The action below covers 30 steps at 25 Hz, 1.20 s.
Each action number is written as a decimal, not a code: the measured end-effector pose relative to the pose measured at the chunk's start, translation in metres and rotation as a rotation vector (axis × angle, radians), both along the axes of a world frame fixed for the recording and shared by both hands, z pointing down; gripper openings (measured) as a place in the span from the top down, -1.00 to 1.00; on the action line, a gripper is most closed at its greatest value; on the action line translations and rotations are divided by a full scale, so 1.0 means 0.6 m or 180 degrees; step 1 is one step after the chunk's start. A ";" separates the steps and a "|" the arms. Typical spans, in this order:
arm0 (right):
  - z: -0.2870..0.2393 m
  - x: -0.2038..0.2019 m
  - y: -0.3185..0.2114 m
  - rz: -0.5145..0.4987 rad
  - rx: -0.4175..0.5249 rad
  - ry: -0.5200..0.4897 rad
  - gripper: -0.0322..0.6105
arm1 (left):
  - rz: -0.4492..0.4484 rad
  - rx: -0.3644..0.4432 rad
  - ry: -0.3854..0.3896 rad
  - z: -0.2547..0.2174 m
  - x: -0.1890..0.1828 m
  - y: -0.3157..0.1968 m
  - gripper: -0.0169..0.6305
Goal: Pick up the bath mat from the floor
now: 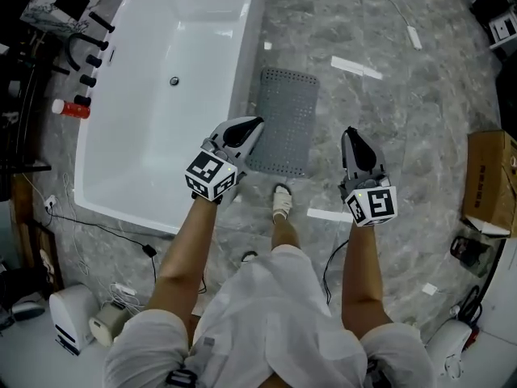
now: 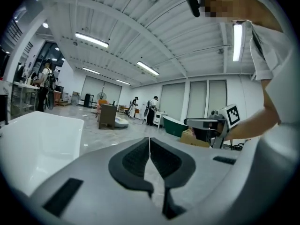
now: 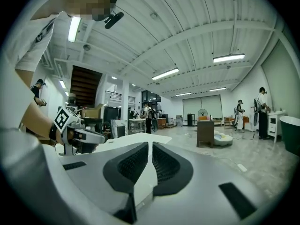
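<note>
A grey perforated bath mat (image 1: 283, 120) lies flat on the marble floor beside the white bathtub (image 1: 161, 95). My left gripper (image 1: 250, 128) hovers over the mat's near left edge, jaws shut with nothing between them. My right gripper (image 1: 350, 140) is held in the air to the right of the mat, also shut and empty. In the left gripper view the black pads (image 2: 133, 157) meet at the tips and the mat is out of sight. The right gripper view shows its pads (image 3: 164, 165) closed too, with the left gripper (image 3: 77, 135) at its left.
A cardboard box (image 1: 491, 180) stands at the right. Cables (image 1: 105, 229) and small devices lie on the floor near the tub's front corner. A red bottle (image 1: 71, 108) and black taps (image 1: 89, 51) sit left of the tub. My foot (image 1: 281, 202) stands just below the mat.
</note>
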State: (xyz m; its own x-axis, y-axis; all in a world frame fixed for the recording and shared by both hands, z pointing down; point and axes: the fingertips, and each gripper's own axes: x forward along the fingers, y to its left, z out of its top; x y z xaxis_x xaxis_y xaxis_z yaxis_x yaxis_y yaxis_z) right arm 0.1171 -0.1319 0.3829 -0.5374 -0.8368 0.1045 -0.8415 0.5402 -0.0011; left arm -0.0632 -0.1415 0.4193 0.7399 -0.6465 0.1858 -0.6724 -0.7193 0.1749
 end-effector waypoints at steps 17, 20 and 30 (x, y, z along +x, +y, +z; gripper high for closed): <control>0.398 -0.008 -0.073 0.0049 -0.0329 0.0081 0.79 | 0.1374 -0.0142 -0.0976 0.455 0.131 -0.106 0.91; 0.475 0.006 -0.085 0.0088 -0.0467 0.0067 0.78 | 0.1635 -0.0056 -0.1209 0.503 0.143 -0.115 0.91; 0.753 0.013 -0.110 0.0083 -0.1114 0.0273 0.52 | 0.2254 -0.0491 -0.1943 0.643 0.150 -0.082 0.90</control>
